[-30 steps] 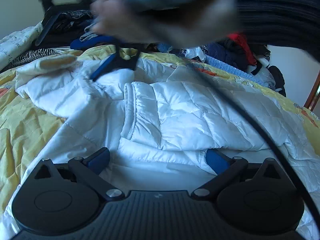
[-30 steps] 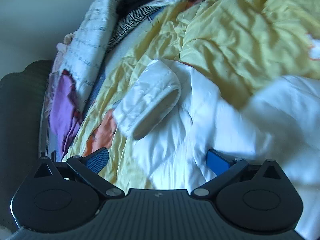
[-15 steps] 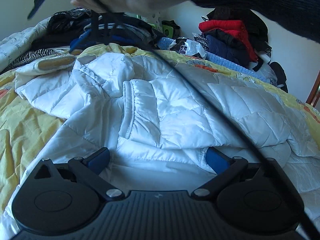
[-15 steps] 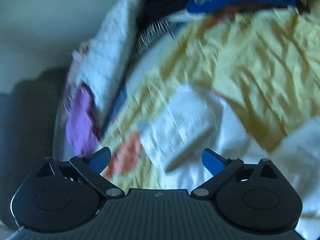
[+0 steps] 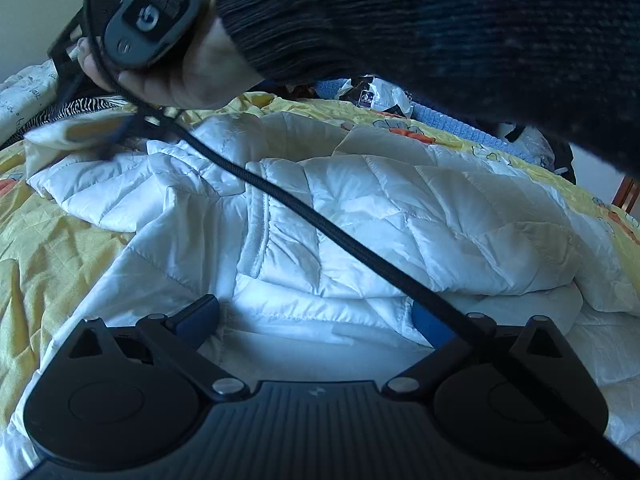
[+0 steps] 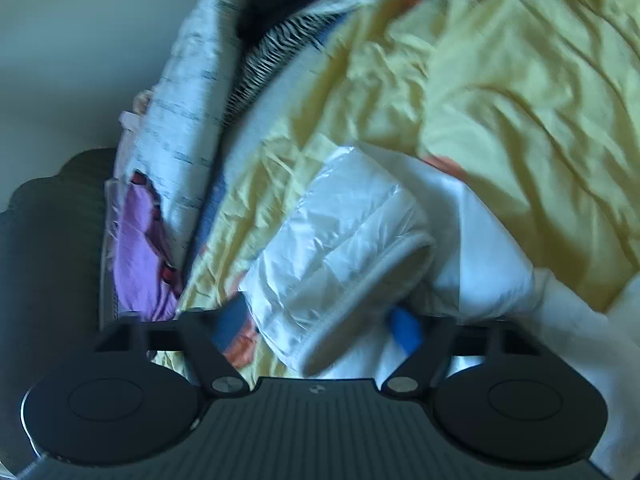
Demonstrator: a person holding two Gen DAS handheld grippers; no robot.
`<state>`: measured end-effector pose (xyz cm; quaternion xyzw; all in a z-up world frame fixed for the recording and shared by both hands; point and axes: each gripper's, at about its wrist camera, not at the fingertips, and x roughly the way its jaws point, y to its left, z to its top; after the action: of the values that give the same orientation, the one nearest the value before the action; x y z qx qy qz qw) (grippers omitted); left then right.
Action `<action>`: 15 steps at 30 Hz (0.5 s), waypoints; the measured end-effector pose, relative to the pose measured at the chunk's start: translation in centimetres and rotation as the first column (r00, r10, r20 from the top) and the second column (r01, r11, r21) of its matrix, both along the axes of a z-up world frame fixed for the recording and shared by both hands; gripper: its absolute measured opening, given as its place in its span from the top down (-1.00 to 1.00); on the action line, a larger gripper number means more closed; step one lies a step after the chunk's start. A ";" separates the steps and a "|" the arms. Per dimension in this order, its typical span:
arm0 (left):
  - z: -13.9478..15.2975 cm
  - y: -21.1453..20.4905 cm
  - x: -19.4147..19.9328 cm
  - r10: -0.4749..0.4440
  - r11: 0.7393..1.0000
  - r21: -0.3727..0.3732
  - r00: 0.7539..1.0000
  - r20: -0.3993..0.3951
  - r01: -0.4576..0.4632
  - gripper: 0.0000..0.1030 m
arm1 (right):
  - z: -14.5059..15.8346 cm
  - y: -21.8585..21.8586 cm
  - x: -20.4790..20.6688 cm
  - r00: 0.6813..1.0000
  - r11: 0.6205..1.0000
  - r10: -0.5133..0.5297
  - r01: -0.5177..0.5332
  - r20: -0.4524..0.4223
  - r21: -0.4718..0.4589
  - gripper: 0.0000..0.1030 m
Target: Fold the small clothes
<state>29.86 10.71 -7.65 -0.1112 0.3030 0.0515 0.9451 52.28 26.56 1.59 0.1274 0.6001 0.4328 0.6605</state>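
A white quilted jacket (image 5: pixel 400 220) lies spread on the yellow bedspread (image 5: pixel 48 248). My left gripper (image 5: pixel 312 320) stands open low over the jacket's near hem, the fabric lying between its blue fingers (image 5: pixel 196 316). At the far left, a person's hand (image 5: pixel 192 72) holds my right gripper down at the jacket's sleeve (image 5: pixel 60 136). In the right wrist view, the right gripper (image 6: pixel 316 324) has its jaws closing on the sleeve (image 6: pixel 340 248) near the cuff. Both blue pads (image 6: pixel 404 328) touch its sides.
A black cable (image 5: pixel 320 224) runs diagonally over the jacket. A dark knitted sleeve (image 5: pixel 440 40) fills the top of the left wrist view. Piled clothes (image 5: pixel 460 120) line the bed's far side. A striped cloth (image 6: pixel 272 60), a purple garment (image 6: pixel 136 248) and a wall border the bed's left edge.
The right gripper has come down to the sleeve, and its jaws have narrowed from wide apart to touching the cuff's sides. The left gripper and the jacket body have stayed put.
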 end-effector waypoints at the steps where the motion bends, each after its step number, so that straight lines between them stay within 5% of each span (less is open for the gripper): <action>1: 0.0 0.0 0.0 0.000 1.000 0.000 1.000 0.000 0.000 -1.00 | -0.1 0.2 0.1 1.000 1.000 0.004 -0.004 0.014 0.007 0.61; 8: 0.0 0.0 0.0 -0.002 1.000 0.001 1.000 -0.002 0.002 -1.00 | 1.1 -1.3 -0.5 0.994 0.997 -0.031 0.024 0.103 0.073 0.75; 15: 0.1 0.0 -0.1 -0.001 1.000 0.001 1.000 -0.002 0.001 -1.00 | 9.1 -9.0 -2.0 0.980 0.983 -0.055 0.019 0.192 0.182 0.77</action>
<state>29.79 10.68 -7.54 -0.1107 0.3041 0.0511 0.9448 50.26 17.57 10.67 0.1541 0.4880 0.4831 0.7104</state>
